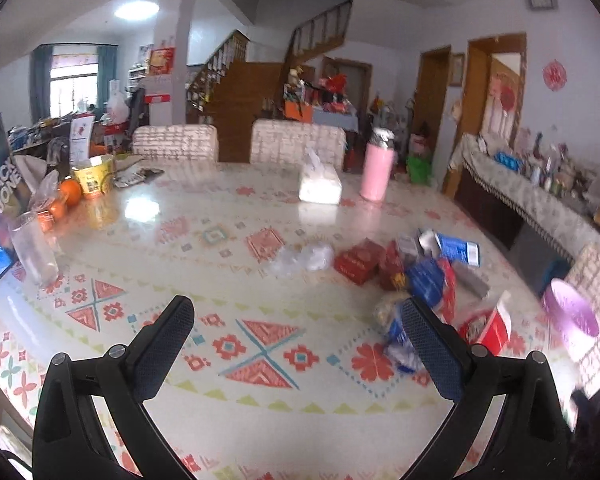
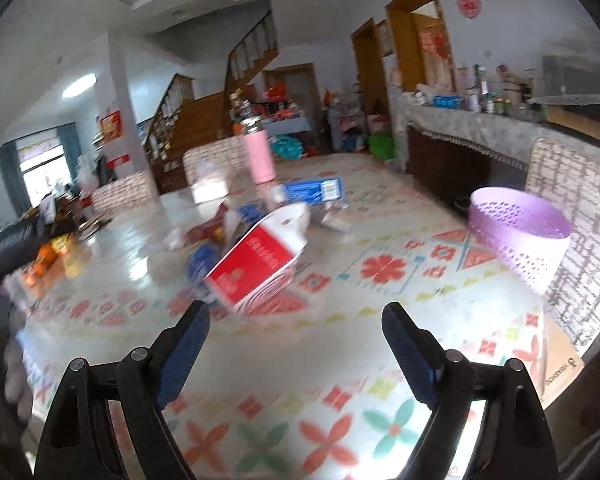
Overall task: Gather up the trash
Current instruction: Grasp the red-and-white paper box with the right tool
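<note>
A heap of trash lies on the patterned table: a red box (image 1: 358, 264), a blue carton (image 1: 458, 249), crumpled clear plastic (image 1: 302, 258), a blue wrapper (image 1: 430, 282) and an open red-and-white carton (image 1: 490, 326). My left gripper (image 1: 296, 314) is open above the tablecloth, its right finger in front of the heap's near edge. In the right wrist view the red-and-white carton (image 2: 260, 264) lies tilted just ahead of my open right gripper (image 2: 296, 316), with nothing between the fingers. A lilac perforated basket (image 2: 520, 228) stands at the table's right edge.
A pink flask (image 1: 376, 174) and a tissue box (image 1: 320, 186) stand at the far side. Oranges (image 1: 66, 196), a yellow cup (image 1: 94, 178) and a clear tumbler (image 1: 34, 248) crowd the left end. Covered chairs (image 1: 296, 140) line the far side; a sideboard (image 1: 540, 200) runs along the right.
</note>
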`<move>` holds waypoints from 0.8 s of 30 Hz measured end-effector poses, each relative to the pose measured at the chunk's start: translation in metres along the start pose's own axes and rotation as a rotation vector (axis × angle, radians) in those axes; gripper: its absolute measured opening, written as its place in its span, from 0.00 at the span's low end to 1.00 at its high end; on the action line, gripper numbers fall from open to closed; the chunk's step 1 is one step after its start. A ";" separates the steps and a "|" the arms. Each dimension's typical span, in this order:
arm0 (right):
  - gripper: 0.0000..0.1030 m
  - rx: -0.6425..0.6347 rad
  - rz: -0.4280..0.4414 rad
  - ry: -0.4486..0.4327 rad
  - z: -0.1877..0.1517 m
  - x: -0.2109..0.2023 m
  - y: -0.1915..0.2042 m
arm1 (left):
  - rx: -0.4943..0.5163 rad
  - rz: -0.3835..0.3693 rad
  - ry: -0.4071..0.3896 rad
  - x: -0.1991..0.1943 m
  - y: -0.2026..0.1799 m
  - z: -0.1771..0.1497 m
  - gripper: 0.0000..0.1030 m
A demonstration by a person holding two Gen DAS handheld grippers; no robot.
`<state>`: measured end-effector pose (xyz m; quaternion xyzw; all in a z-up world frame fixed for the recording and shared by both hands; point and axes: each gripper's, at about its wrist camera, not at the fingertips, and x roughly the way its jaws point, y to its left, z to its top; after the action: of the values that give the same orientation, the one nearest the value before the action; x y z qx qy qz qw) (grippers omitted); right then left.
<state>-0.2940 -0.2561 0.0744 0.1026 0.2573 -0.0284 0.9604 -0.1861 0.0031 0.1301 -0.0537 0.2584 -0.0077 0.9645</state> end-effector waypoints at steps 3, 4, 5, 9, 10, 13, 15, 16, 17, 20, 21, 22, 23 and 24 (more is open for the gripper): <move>0.88 0.012 0.029 0.045 -0.005 0.005 -0.003 | -0.033 0.007 -0.024 0.000 0.008 0.007 1.00; 0.88 0.032 0.048 0.062 -0.005 0.008 -0.006 | -0.038 0.015 -0.033 0.000 0.011 0.009 1.00; 0.88 0.048 0.066 0.074 -0.006 0.010 -0.009 | -0.040 0.023 -0.041 0.000 0.013 0.010 1.00; 0.89 0.093 0.172 0.110 -0.009 0.019 -0.009 | -0.035 0.059 -0.051 0.009 0.020 0.015 1.00; 0.90 0.094 0.194 0.122 -0.008 0.022 -0.008 | -0.034 0.067 -0.044 0.013 0.022 0.016 1.00; 0.93 0.073 0.239 0.145 -0.008 0.030 0.002 | -0.038 0.067 -0.029 0.019 0.029 0.019 1.00; 0.94 0.038 0.241 0.154 -0.006 0.036 0.010 | -0.031 0.078 -0.023 0.022 0.033 0.020 1.00; 0.94 0.024 0.230 0.158 -0.006 0.039 0.012 | -0.025 0.085 -0.020 0.025 0.035 0.020 1.00; 0.94 0.012 0.205 0.163 -0.005 0.044 0.013 | -0.020 0.088 -0.017 0.027 0.037 0.020 1.00; 0.94 0.003 0.116 0.181 0.002 0.060 0.006 | 0.008 0.103 0.024 0.043 0.040 0.018 1.00; 0.94 0.000 0.099 0.184 0.005 0.064 0.003 | 0.017 0.103 0.042 0.049 0.041 0.018 1.00; 0.94 -0.003 0.084 0.186 0.009 0.068 0.001 | 0.023 0.100 0.058 0.055 0.041 0.018 1.00; 0.94 -0.011 0.061 0.184 0.014 0.074 -0.003 | 0.027 0.096 0.068 0.059 0.041 0.018 1.00; 0.94 -0.018 0.051 0.183 0.017 0.077 -0.005 | 0.035 0.081 0.080 0.064 0.039 0.017 1.00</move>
<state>-0.2192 -0.2644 0.0496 0.1025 0.3416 0.0079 0.9342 -0.1228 0.0413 0.1088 -0.0261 0.2984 0.0249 0.9538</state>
